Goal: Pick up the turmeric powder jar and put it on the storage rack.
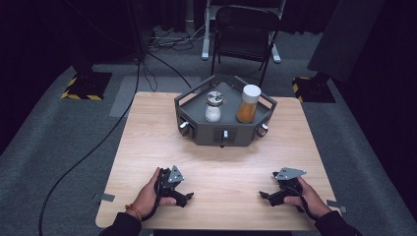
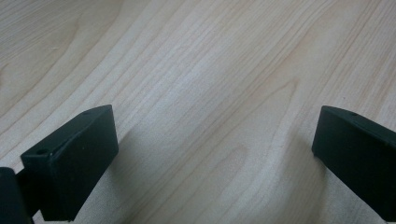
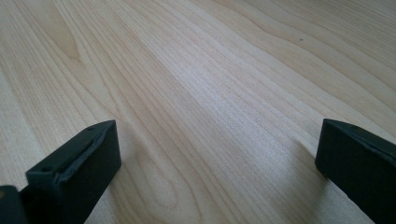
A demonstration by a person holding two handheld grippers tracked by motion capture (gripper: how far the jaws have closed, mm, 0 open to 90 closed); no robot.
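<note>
Left gripper [image 1: 183, 195] rested low on the table [image 1: 147, 142], lower left of the frame, tips turned toward centre. Its fingers [image 2: 70, 161] stood wide apart, nothing between them but bare wood grain; likely a ready pose, hands parked before any reach.

Centre, toward the top of the table: dark grey angular tray [image 1: 204, 132] with raised rails and knobs on its front faces. In it, left, a glass jar of white powder [image 1: 213, 106] with a metal lid; right, just beside, a taller jar of orange powder [image 1: 248, 103] with a white cap. Both upright, well apart from either gripper. The tray's rail would probably have to be cleared from above.

Right gripper [image 1: 265, 195], lower right, mirrored the left: fingers [image 3: 74, 168] spread wide, empty, on the table.

Folding chair [image 1: 243, 29] and cables [image 1: 169, 39] beyond.
</note>
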